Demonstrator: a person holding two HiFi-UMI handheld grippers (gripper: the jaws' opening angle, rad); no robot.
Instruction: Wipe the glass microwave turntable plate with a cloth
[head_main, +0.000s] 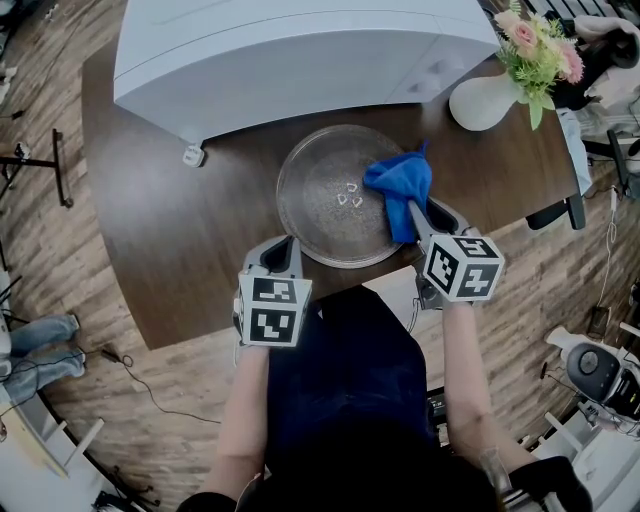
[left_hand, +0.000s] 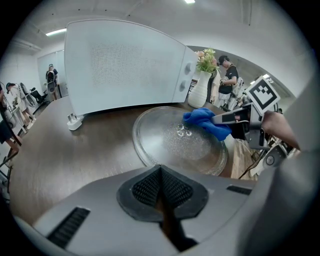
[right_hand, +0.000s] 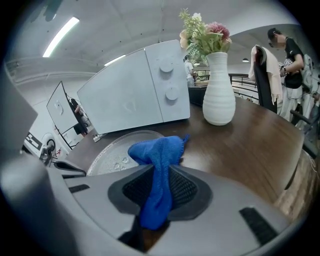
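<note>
Glass turntable plate (head_main: 322, 215) lies flat on the dark tabletop (head_main: 170, 235), on the near side of the white microwave (head_main: 290, 50). A blue cloth (head_main: 398, 178) rests on its right part, clamped in the right tool (head_main: 413, 213). The left tool (head_main: 284, 246), jaws together and empty, is at the plate's near-left rim.

Dark wooden table (head_main: 150, 240); wood-plank floor (head_main: 50, 260) all around it; white ceiling (right_hand: 130, 22) above the table, a strip light (right_hand: 61, 36) set in it

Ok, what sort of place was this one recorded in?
Probably an open office or lab with a staged kitchen setup, not a home: a white microwave and flower vase sit on a dark wooden table, while several people stand around behind.
</note>
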